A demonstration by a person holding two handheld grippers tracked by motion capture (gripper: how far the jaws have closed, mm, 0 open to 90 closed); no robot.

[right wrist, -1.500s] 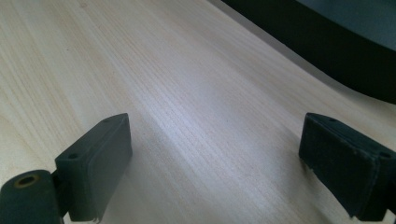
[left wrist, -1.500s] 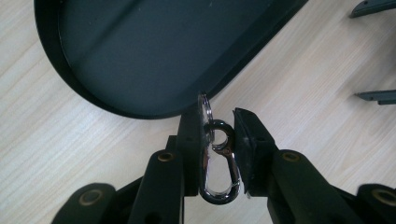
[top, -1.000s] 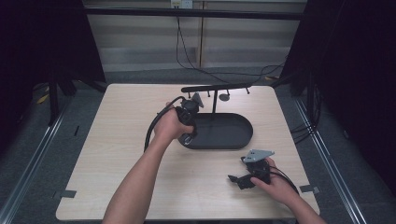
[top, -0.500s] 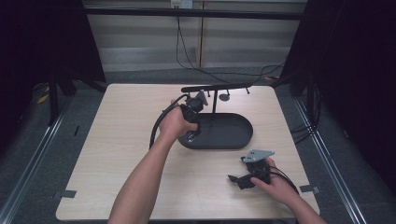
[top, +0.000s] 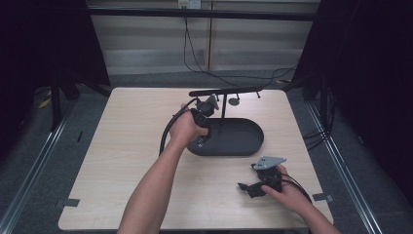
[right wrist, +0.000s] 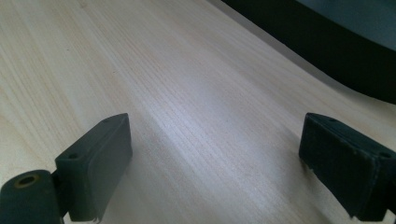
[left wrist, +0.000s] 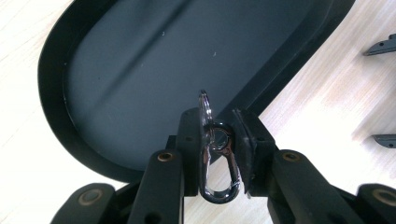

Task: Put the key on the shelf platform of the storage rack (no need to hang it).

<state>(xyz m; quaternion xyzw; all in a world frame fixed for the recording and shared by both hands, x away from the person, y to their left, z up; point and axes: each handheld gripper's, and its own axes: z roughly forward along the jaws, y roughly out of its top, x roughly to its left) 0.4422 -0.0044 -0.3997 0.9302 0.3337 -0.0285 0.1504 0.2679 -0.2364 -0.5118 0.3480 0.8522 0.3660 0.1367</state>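
Carrying a silver carabiner clip (left wrist: 218, 161) with its key ring, we are keeping the left tool (left wrist: 215, 140) pinched tight on it, and over the last second we are lifting it off the black tray (top: 253, 146) toward the stand's crossbar (top: 226, 91), so hanging looks next. Our right tool (right wrist: 212, 163) is idling wide open and empty, low over the worktop (top: 122, 161).

Shiny metal carabiner clip (left wrist: 219, 163) with a small key ring (left wrist: 204, 109) hooked on its top end. It stands roughly upright, pinched at the middle, hanging over the near rim of the black oval tray (left wrist: 56, 121).
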